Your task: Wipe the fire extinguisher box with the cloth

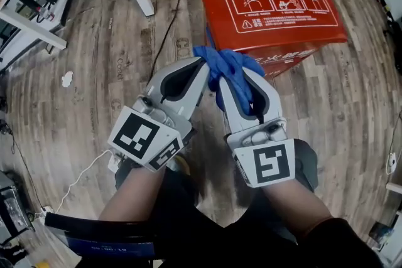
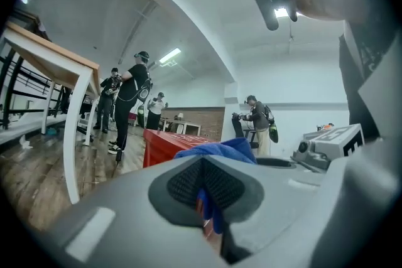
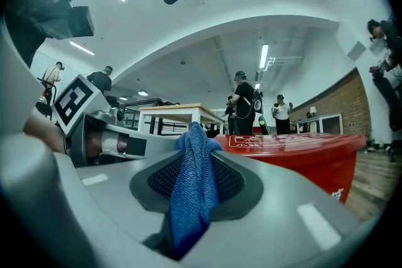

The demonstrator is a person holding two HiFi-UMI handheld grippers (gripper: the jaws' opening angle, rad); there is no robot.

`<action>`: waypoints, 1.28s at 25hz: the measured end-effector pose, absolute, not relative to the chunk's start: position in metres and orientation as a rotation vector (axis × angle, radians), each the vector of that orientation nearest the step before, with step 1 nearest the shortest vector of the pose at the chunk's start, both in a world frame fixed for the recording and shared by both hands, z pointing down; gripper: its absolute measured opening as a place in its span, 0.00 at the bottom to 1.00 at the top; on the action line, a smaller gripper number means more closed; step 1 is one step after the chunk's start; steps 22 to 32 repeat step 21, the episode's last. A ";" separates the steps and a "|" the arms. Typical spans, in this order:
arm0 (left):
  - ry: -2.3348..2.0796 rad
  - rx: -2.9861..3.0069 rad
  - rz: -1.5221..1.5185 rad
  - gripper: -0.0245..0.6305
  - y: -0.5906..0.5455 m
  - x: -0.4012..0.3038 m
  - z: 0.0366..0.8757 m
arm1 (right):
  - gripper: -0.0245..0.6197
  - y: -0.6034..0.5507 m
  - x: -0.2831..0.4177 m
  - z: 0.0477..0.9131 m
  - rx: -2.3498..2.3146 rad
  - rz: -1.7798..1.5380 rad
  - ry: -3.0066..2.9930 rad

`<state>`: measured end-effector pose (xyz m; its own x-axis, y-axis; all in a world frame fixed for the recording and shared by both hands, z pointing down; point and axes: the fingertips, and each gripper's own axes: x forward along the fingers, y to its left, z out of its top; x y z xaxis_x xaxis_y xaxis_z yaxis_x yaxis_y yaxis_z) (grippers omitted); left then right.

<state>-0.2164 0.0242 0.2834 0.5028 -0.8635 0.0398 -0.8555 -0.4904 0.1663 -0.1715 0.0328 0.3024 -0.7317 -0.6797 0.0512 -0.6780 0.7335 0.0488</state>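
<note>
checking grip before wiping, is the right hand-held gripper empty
No, the right hand-held gripper is shut on the blue cloth.

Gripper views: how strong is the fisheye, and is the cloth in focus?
Left gripper view: heavy fisheye, black corners; jaws soft up close, the blue cloth and the red fire extinguisher box sharper. Right gripper view: same bending, the cloth's weave crisp, the ceiling strip light blown out. Head view: floorboards bow toward the edges.
</note>
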 end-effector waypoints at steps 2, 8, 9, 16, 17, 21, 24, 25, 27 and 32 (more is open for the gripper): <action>-1.448 2.571 -0.071 0.04 0.026 -0.216 0.280 | 0.23 0.033 -0.168 0.298 1.134 0.006 -2.846; -1.403 2.530 -0.024 0.04 0.027 -0.218 0.229 | 0.22 0.031 -0.148 0.243 1.173 0.157 -2.735; -1.402 2.516 -0.019 0.04 0.027 -0.218 0.213 | 0.22 0.030 -0.144 0.224 1.185 0.166 -2.722; -1.496 2.410 -0.033 0.04 0.031 -0.226 0.022 | 0.22 0.035 -0.135 0.020 1.209 0.148 -2.688; -1.520 2.398 -0.028 0.04 0.034 -0.227 -0.012 | 0.22 0.037 -0.134 -0.014 1.209 0.146 -2.686; -1.576 2.365 -0.007 0.04 0.050 -0.223 -0.149 | 0.22 0.049 -0.123 -0.153 1.226 0.170 -2.680; -1.576 2.365 -0.007 0.04 0.050 -0.223 -0.149 | 0.22 0.049 -0.123 -0.153 1.226 0.170 -2.680; -1.576 2.365 -0.007 0.04 0.050 -0.223 -0.149 | 0.22 0.049 -0.123 -0.153 1.226 0.170 -2.680; -1.576 2.365 -0.007 0.04 0.050 -0.223 -0.149 | 0.22 0.049 -0.123 -0.153 1.226 0.170 -2.680; -1.576 2.365 -0.007 0.04 0.050 -0.223 -0.149 | 0.22 0.049 -0.123 -0.153 1.226 0.170 -2.680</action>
